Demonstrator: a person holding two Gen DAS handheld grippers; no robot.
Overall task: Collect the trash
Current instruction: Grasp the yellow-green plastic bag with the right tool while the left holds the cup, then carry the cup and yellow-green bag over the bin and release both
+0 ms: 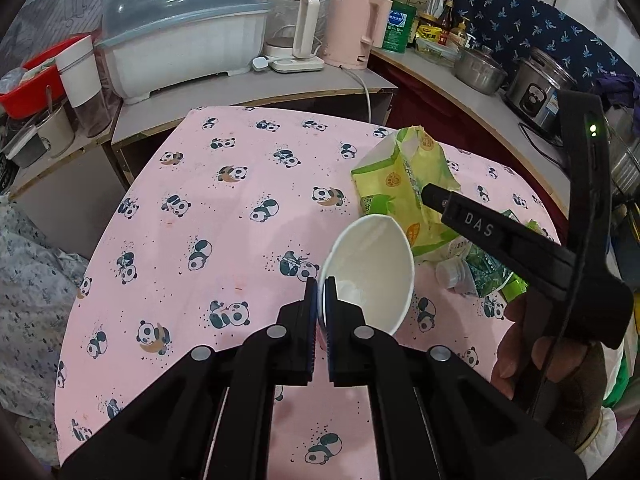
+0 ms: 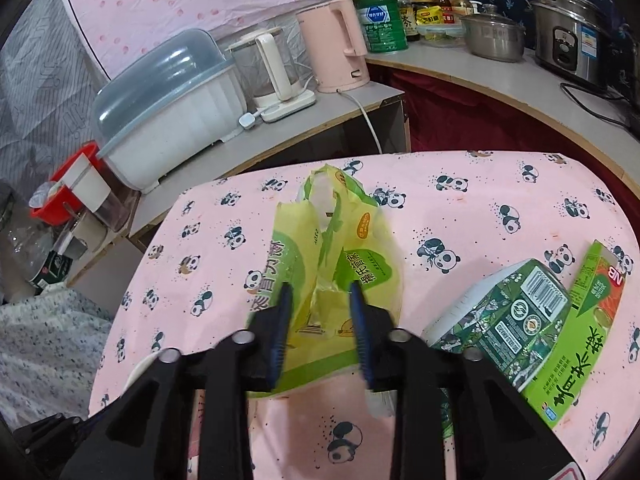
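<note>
My left hand-held gripper [image 1: 320,286] is pinched narrow on the near wall of the white paper cup [image 1: 370,270], one finger inside the rim and one outside, the cup tilted with its mouth facing me above the bench [image 1: 200,240] with the pink panda cloth. Just beyond the cup lies the yellow-green plastic bag [image 1: 404,184], and my right hand-held gripper [image 2: 318,292] stands wide over that bag, a blue-padded finger on either side of its crumpled middle; I cannot tell whether the pads touch it. To the right of the bag lies a flattened green carton [image 2: 532,320], resting on the cloth. Between the cup and the carton, seen from my left side, lies a small clear plastic bottle [image 1: 452,274]. Behind the bag, on the far counter, stands a pink kettle [image 2: 336,48].
</note>
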